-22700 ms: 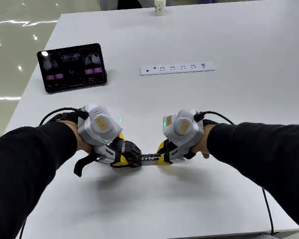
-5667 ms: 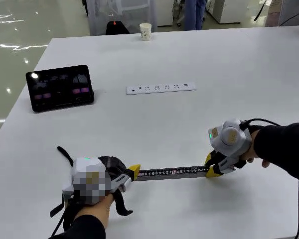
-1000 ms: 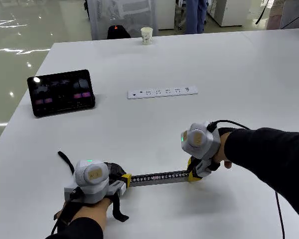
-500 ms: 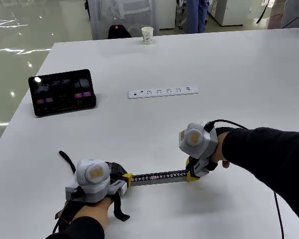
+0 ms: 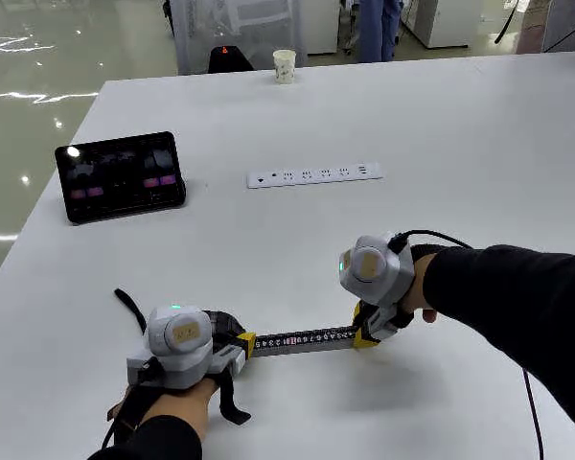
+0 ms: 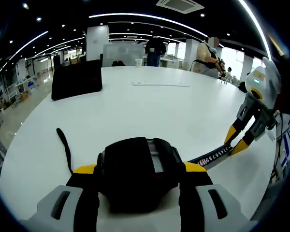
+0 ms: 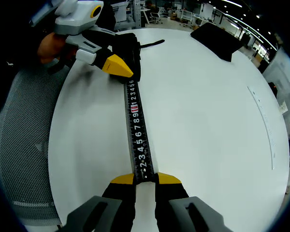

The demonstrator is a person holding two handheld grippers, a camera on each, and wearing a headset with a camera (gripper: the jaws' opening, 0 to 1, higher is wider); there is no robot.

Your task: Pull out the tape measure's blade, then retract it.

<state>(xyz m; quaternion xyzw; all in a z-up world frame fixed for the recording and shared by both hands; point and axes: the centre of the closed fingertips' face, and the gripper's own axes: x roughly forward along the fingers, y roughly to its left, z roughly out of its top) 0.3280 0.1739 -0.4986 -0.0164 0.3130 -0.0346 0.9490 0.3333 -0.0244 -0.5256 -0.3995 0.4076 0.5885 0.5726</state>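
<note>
Head view: on the white table (image 5: pixel 441 144), the left gripper (image 5: pixel 242 343) clamps the black tape measure case (image 5: pixel 220 329). Its blade (image 5: pixel 302 339) lies flat, reaching the right gripper (image 5: pixel 362 337).
Left gripper view: jaws hug the case's sides.
Right gripper view: jaws pinch the blade's tip, numerals readable.

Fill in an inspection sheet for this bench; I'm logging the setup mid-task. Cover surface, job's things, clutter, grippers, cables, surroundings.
Surface: white table, matte, no spills seen.
Job's things: black tape measure case on the table; blade drawn out, lying flat between the grippers; black strap lying beside the case.
Clutter: tablet propped up, screen lit; power strip; paper cup near the far edge.
Grippers: left gripper shut on the tape measure case; right gripper shut on the blade's tip.
Cables: black cable looping from the right gripper to the sleeve.
Surroundings: glossy floor; people standing beyond the table.
</note>
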